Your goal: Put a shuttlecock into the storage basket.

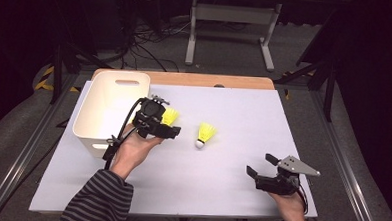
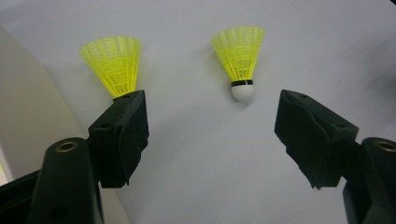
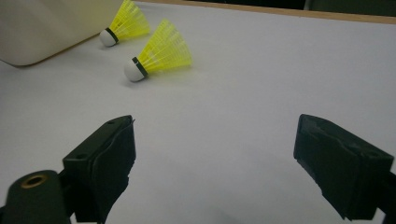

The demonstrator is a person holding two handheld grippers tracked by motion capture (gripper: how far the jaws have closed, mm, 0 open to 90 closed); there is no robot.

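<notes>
nothing binned yet: two yellow plastic shuttlecocks, near [image 1: 169, 116] and far [image 1: 206, 134], lying on white table [image 1: 231, 182] beside empty white plastic bin [image 1: 95, 111] (both untouched). left gripper [image 1: 169, 131] spread over near one; right gripper [image 1: 260, 163] spread, idle.

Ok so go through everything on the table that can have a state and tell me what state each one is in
Left tool: open, holding nothing, over the shuttlecock beside the bin.
Right tool: open, holding nothing, low over the near right of the table.
Shuttlecock by the bin: lying on its side on the table, not gripped.
Middle shuttlecock: lying on its side, free, cork toward the person.
White bin: upright; what I can see of its inside is empty.
</notes>
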